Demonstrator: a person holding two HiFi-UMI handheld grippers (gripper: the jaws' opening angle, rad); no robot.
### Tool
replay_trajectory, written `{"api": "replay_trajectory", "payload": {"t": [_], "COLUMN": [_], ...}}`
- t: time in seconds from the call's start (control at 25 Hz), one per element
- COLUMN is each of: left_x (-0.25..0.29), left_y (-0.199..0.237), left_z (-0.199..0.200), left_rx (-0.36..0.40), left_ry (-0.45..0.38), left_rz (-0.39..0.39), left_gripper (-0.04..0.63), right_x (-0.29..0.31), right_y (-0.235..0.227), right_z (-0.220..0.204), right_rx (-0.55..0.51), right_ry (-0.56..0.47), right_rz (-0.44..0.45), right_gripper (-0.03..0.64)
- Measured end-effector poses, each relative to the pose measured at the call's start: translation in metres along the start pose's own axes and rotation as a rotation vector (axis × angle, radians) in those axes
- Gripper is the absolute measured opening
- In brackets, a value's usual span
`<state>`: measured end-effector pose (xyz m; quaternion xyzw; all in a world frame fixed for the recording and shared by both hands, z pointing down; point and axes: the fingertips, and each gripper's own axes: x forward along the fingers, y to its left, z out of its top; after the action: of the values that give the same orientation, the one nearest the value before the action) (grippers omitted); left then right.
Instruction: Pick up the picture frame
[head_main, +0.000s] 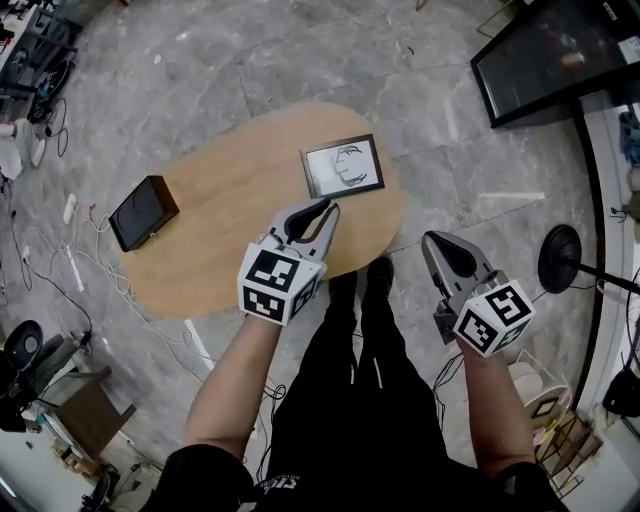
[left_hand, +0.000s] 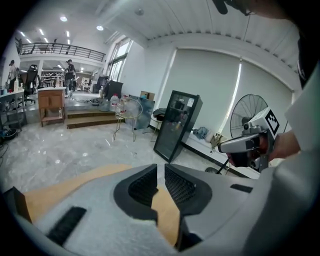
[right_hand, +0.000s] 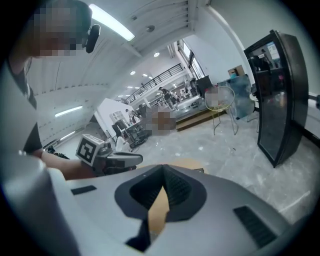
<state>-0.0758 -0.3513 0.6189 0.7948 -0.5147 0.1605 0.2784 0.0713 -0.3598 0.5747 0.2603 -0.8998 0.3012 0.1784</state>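
Bench (head_main: 200, 262): one is seen. It is oval and made of smooth, light wood, and it is set on the floor.
Floor (head_main: 250, 60): it is made of grey, shiny stone with pale streaks.
Picture frame (head_main: 342, 166): one is seen. It is a flat rectangle with a thin dark rim, and a grey and white picture is kept inside. It is laid flat on the far right part of the bench.
Box (head_main: 143, 212): one is seen. It has brown sides and a flat dark top, and it is laid on the left end of the bench. What is kept in it cannot be seen.
Tools: two are counted. Each is made of grey plastic with black ribbed pads and carries a white cube with black squares.
Left tool (head_main: 330, 207): it is held over the right part of the bench, just on the near side of the picture frame. Its jaws are spread by a thin gap, and nothing is pinched.
Right tool (head_main: 430, 242): it is held off the right edge of the bench, over the floor. Its jaw tips are pressed together, and nothing is pinched.
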Motion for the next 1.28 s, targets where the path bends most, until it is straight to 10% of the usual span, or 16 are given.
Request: {"api": "replay_trajectory", "payload": {"t": [1.28], "left_x": [0.18], "left_y": [0.078], "left_z": [-0.229], "left_rx": [0.358], "left_ry": [0.513], "left_rz": [-0.085], "left_gripper": [0.184], "right_x": [0.11], "right_y": [-0.065], "right_z": [-0.128], "right_rx": [0.112], "right_ry": [0.134], "right_rz": [0.071], "right_gripper": [0.006]}}
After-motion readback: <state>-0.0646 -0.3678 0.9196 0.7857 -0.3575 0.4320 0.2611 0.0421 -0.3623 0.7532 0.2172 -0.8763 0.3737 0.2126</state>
